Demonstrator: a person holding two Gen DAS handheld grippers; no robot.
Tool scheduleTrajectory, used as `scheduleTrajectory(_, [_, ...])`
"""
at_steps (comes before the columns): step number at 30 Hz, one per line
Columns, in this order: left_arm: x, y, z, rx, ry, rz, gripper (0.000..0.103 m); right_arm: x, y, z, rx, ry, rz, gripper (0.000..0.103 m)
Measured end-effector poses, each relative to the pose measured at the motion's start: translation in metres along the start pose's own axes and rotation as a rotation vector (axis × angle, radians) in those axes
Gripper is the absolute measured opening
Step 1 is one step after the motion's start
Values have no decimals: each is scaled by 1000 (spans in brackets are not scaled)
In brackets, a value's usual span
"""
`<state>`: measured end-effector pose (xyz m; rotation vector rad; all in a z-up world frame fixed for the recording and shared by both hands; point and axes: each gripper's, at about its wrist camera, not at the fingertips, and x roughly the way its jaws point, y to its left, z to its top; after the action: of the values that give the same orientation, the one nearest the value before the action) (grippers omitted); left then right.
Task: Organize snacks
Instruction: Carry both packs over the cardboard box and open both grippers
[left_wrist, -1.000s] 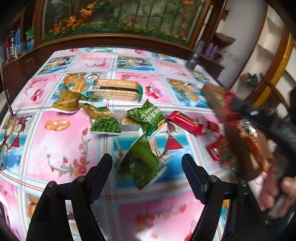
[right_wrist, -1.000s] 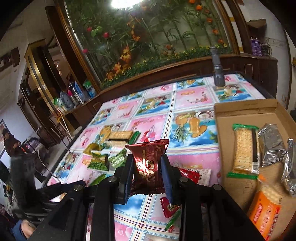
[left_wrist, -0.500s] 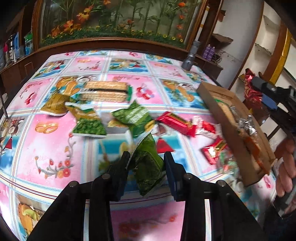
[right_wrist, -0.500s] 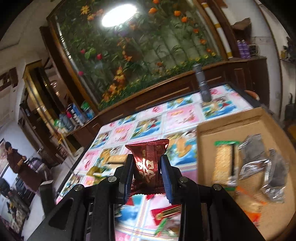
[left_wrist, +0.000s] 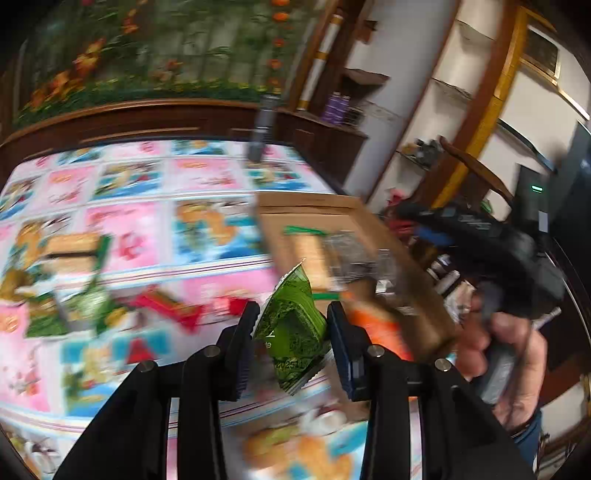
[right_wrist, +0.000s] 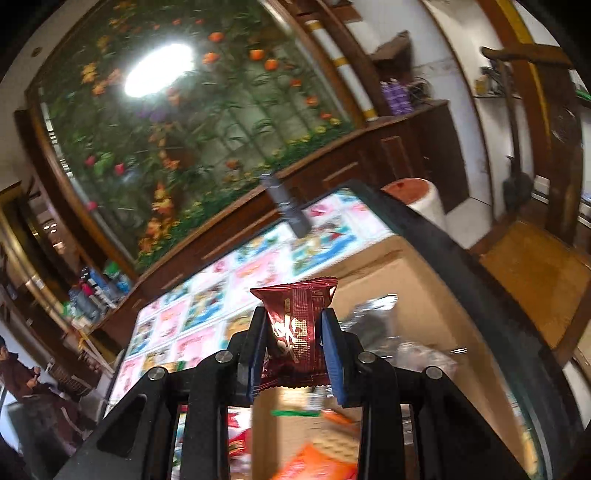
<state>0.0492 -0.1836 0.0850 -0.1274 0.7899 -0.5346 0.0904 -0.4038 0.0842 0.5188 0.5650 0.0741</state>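
— What's on that glossy patterned tablecloth (left_wrist: 155, 236)?
— Crinkly packets left, a cardboard box (left_wrist: 354, 236) right. The left gripper (left_wrist: 291, 332) pinches a green packet (left_wrist: 295, 325); the right gripper (right_wrist: 293, 332) clamps a shiny maroon packet (right_wrist: 295, 317) above the box.

The right tool (right_wrist: 293, 325) pinches a red snack packet (right_wrist: 295, 328); the cardboard box (right_wrist: 424, 280) lies beyond, on the desk (right_wrist: 207, 306).
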Motion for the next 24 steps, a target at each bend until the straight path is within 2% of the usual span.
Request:
scheduleTrajectory(4, [29, -38, 0, 38, 32, -65, 36, 11, -24, 3, 59, 63, -28, 31])
scheduleTrajectory(8, [58, -53, -1, 42, 68, -72, 36, 23, -35, 4, 76, 105, -64, 31])
scheduleTrajectory(16, [84, -52, -9, 28, 100, -77, 36, 30, -35, 1, 66, 137, -87, 31])
scheduleTrajectory(24, [85, -53, -12, 36, 92, -93, 37, 40, -34, -3, 52, 172, -101, 31])
